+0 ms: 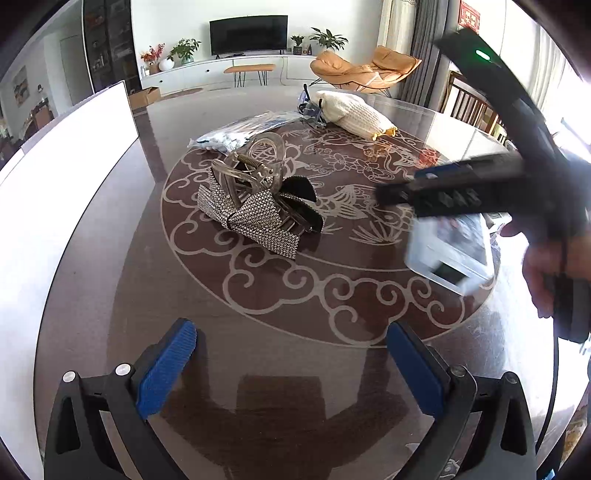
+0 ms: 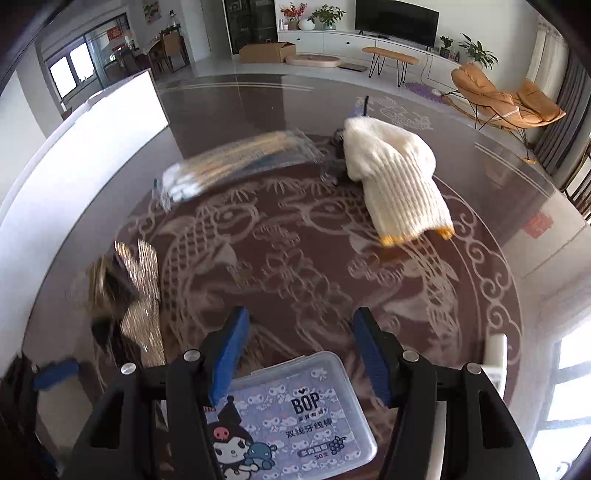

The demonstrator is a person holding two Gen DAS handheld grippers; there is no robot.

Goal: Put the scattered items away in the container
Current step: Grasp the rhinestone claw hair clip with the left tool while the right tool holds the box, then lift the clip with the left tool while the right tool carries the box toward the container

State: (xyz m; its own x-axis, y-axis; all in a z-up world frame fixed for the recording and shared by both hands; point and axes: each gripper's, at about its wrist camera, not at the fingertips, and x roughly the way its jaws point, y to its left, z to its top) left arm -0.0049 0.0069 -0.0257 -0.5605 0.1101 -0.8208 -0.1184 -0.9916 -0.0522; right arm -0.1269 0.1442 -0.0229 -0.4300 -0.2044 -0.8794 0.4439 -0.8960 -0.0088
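Blue-padded left tongs (image 1: 291,363) wide open, empty, right tongs (image 2: 301,352) open above floss box (image 2: 295,413).

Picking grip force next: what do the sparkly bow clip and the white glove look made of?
Bow clip: apparently clear hard plastic jaws with a metal spring, faced in glittering rhinestone-like mesh and some black fabric; rigid but snaggy. White glove: ribbed knit, likely cotton yarn, matte, yellow-edged cuff; soft and compressible.

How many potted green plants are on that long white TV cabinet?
3: one potted green plant left of the black television, a small one and a larger one right of it. More may be hidden.
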